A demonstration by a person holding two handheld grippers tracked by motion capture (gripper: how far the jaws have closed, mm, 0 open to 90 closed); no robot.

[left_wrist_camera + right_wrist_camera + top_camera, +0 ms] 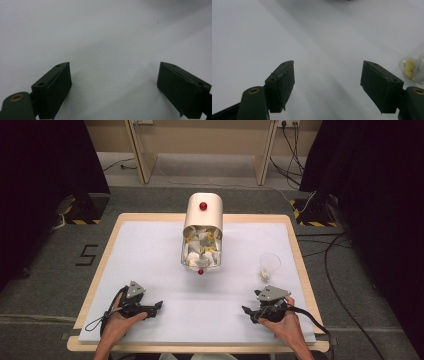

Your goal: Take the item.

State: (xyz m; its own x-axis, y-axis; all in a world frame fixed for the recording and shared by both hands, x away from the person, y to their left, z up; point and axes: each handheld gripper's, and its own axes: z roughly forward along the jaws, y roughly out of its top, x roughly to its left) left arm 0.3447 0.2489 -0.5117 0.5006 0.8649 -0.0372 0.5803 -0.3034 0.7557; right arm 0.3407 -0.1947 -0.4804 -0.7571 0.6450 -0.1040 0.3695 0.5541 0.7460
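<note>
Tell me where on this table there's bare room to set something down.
The white mat is bare left of the dispenser, and between the left gripper and right gripper. It is tighter on the right, between the dispenser and the plastic cup.

A wooden-edged table (295,237) carries a white mat (150,250); on the mat, ahead of both pairs of jaws, stands a cream dispenser (202,232) of packets; a clear cup (269,266) sits just beyond the right jaws.
</note>
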